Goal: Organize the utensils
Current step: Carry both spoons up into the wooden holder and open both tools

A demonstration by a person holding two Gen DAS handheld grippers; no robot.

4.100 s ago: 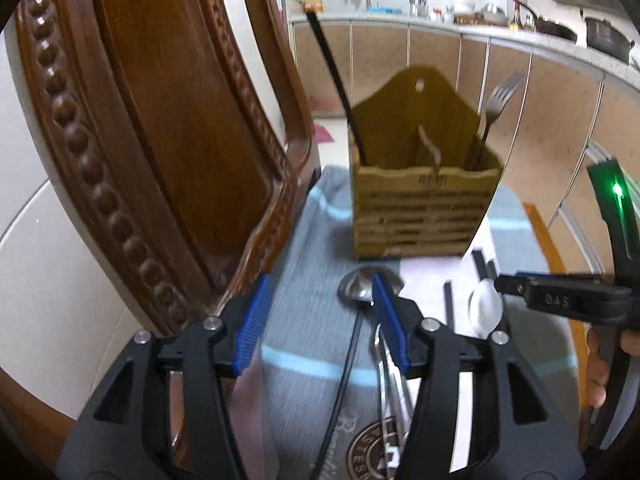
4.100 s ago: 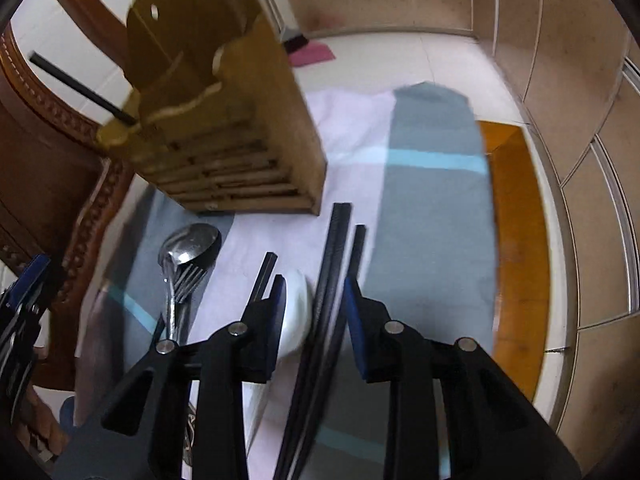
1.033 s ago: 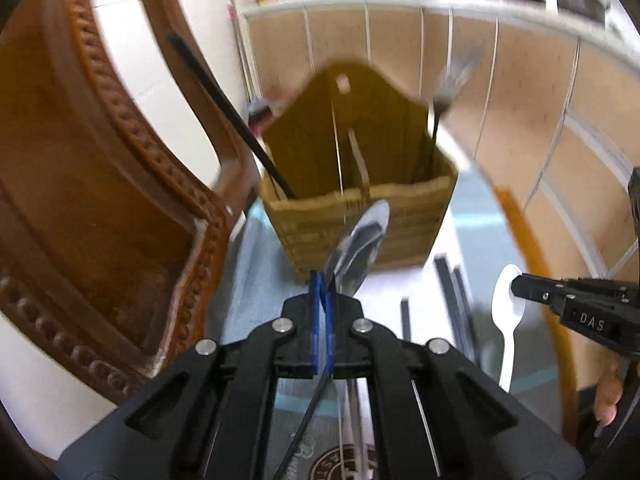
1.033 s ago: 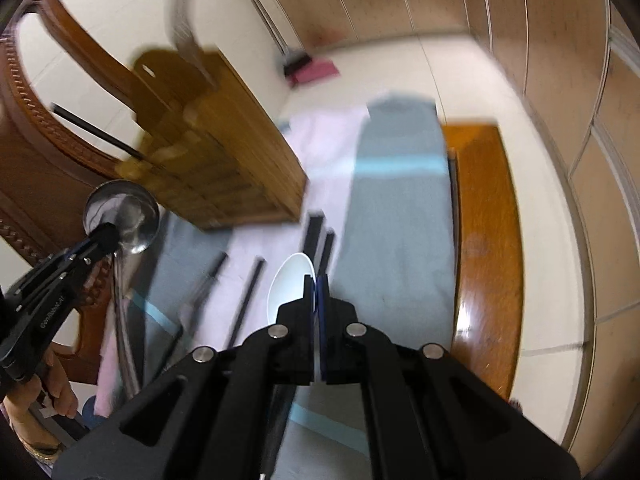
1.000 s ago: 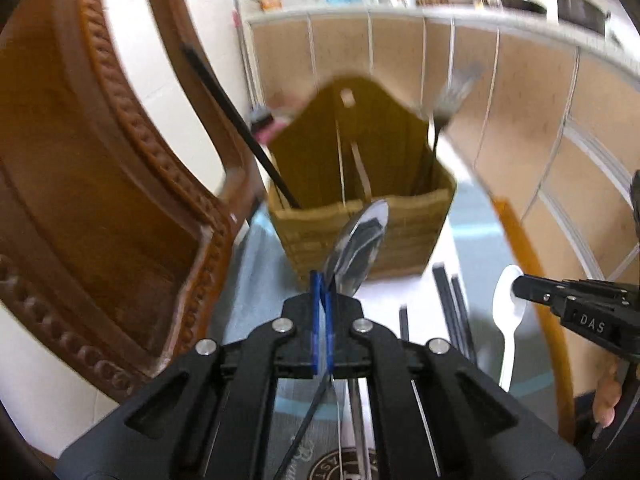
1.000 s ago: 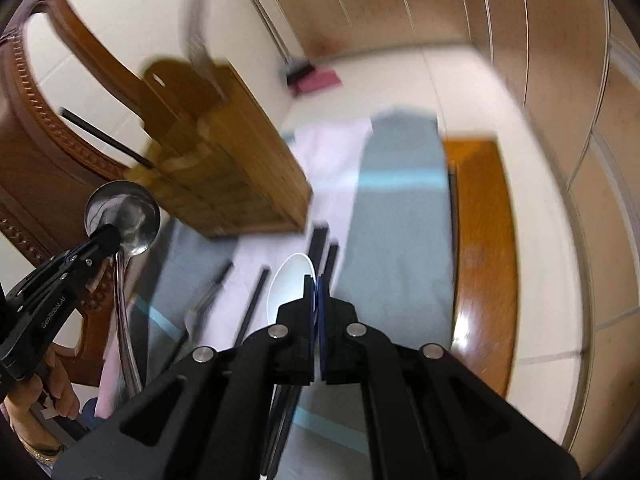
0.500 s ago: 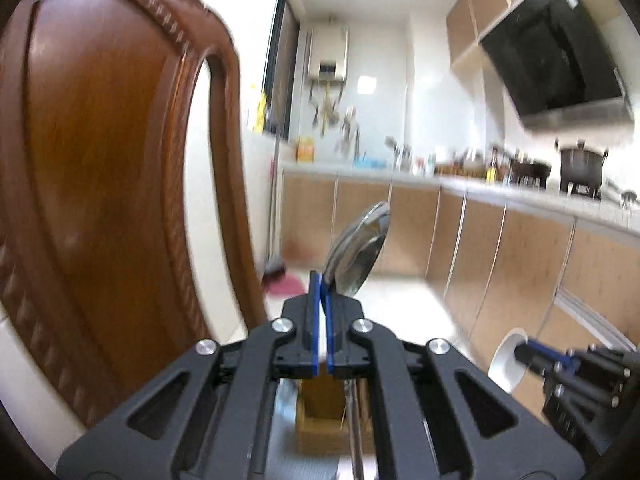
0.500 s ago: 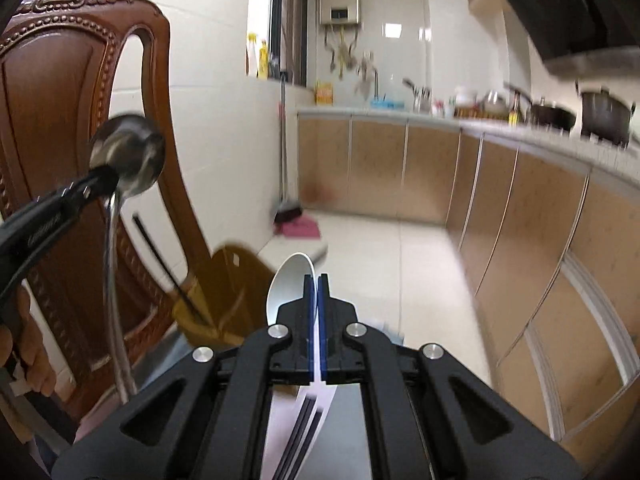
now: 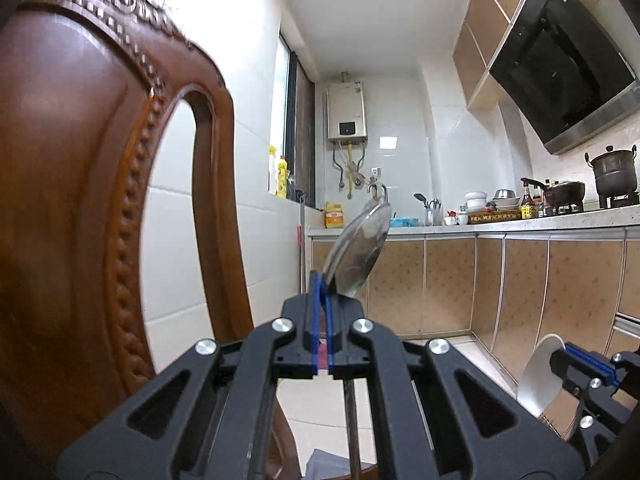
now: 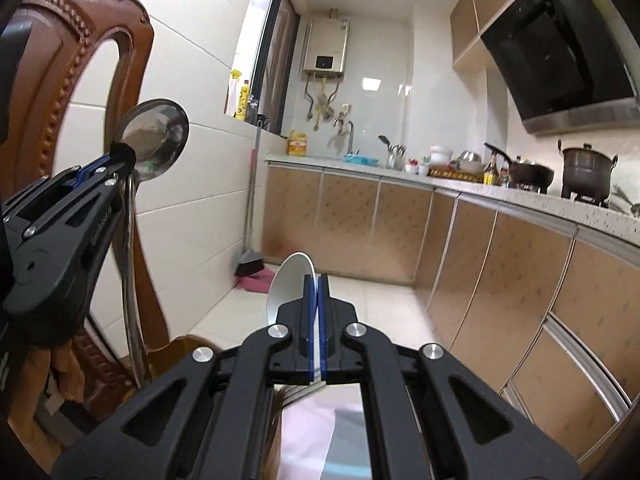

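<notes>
Left gripper [image 9: 320, 280]: jaws closed narrow on the metal spoon [image 9: 358, 252], blue pads pinching it just below the bowl; pointing about level toward the kitchen counter [image 9: 512, 222].
Metal spoon, position: held aloft, bowl up and tilted rightward above the pads; handle hanging down behind the gripper body, seen in the right wrist view [image 10: 154, 138] as a long thin shaft dropping past the chair.
Right gripper [image 10: 317, 284]: jaws closed narrow on the white spoon [image 10: 290, 282], pads clamped at the base of the bowl; tilted slightly downward.
White spoon, position: raised in the air, bowl upright and to the left of the pads; also visible at the lower right of the left wrist view [image 9: 540, 372], gripped by the right gripper [image 9: 568, 356].
Relative position of grippers: left gripper [image 10: 116, 156] to the left of the right one, well apart, spoons not touching.
Hand: fingers visible under the left gripper body [image 10: 60, 364].
Chair [image 9: 80, 200]: carved dark-wood back filling the left side, close beside the left gripper.
Cloth [image 10: 320, 432]: pink and grey fabric below the right gripper, partly hidden by it.
Wooden holder [image 10: 176, 360]: only a brown edge visible low down beside the chair; contents cannot be determined.
Background: cabinets under the counter, pots [image 10: 586, 170] on the stove, range hood [image 10: 560, 52] above.
</notes>
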